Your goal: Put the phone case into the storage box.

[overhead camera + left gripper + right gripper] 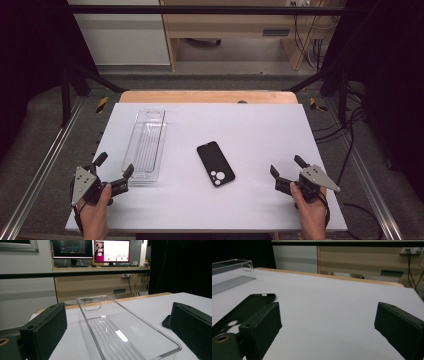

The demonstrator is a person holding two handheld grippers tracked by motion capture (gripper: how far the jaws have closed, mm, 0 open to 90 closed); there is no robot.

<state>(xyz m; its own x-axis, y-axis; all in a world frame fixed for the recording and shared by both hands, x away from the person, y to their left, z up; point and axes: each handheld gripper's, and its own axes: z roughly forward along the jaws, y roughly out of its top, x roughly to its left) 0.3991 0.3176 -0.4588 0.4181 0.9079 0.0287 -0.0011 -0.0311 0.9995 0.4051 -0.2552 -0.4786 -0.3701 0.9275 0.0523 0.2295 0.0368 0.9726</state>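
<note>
A clear plastic tray [146, 145] lies lengthwise on the left half of the white table [260, 125]. A black phone case [215, 163] lies flat near the middle, camera cut-outs toward me. My left gripper [114, 167] is open at the tray's near end, with nothing between its jaws; in the left gripper view the clear tray [117, 332] runs away between them. My right gripper [288, 166] is open near the front right, empty. In the right gripper view the black case [244, 307] lies behind the left jaw and the clear tray [229, 272] sits far left.
A wooden edge [207, 96] runs along the table's far side. Metal frame rails [45, 160] flank the table, with cables [350, 125] on the floor at right. Beyond the table stand a wooden desk [100, 280] and monitors [111, 251].
</note>
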